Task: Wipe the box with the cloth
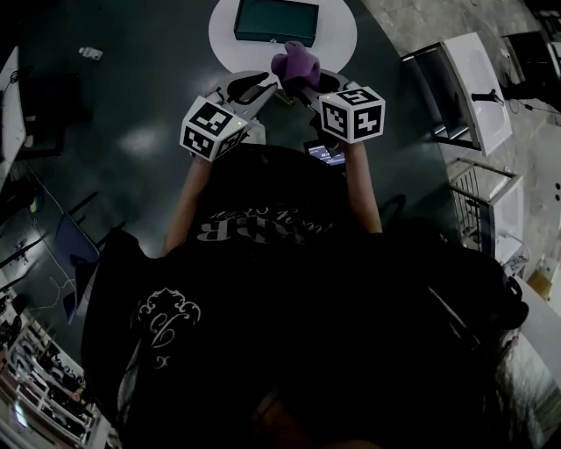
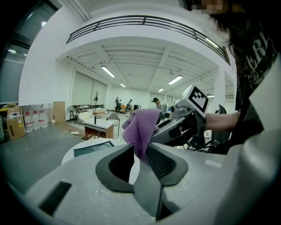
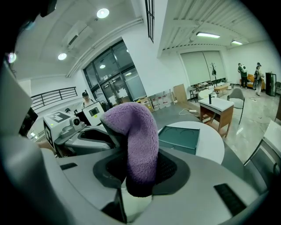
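The dark green box [image 1: 276, 19] lies on a small round white table [image 1: 342, 39] just ahead of me. Both grippers meet in the air in front of it, each on the purple cloth [image 1: 296, 63]. My right gripper [image 3: 138, 171] is shut on a thick fold of the cloth [image 3: 134, 140], which arches up over its jaws. My left gripper [image 2: 139, 151] pinches a thin hanging corner of the cloth [image 2: 141, 125]. The box [image 3: 179, 138] shows beyond the right jaws, and its top [image 2: 94, 148] is seen past the left jaws. Neither gripper touches the box.
A white cabinet [image 1: 473, 88] and a wire rack [image 1: 478, 206] stand to my right. A chair [image 1: 74, 245] is at the left on the dark floor. Desks, chairs and several people are far off in the hall.
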A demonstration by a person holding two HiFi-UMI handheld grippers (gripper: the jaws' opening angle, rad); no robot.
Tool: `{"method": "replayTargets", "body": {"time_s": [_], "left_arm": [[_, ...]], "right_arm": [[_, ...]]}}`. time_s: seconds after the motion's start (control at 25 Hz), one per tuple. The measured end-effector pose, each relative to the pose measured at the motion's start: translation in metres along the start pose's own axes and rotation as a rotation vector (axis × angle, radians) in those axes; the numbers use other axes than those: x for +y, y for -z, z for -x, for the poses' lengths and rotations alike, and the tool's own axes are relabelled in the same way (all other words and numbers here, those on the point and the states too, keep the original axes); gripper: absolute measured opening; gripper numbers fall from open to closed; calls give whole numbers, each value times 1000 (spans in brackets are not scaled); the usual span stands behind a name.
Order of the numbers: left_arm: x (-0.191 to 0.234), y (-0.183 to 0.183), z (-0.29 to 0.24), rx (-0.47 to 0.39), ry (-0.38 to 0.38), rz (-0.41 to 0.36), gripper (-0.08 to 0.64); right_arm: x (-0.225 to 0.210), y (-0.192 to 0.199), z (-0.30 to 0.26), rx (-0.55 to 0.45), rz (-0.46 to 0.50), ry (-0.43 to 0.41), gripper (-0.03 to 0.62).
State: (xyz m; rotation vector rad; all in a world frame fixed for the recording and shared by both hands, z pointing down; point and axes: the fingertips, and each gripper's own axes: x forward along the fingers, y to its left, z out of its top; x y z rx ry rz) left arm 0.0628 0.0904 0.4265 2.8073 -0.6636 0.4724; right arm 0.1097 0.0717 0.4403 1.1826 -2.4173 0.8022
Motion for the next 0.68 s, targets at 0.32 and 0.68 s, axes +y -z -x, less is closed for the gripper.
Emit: {"method": "replayTargets", "body": {"time_s": [0.32, 0.68], "left_arm": [[9, 4, 7, 8, 0, -2, 104], [14, 6, 6, 1, 6, -10, 104]], "right_arm": [[0, -4, -5, -3, -2, 16, 109], [-4, -2, -8, 5, 0, 34, 110]]}}
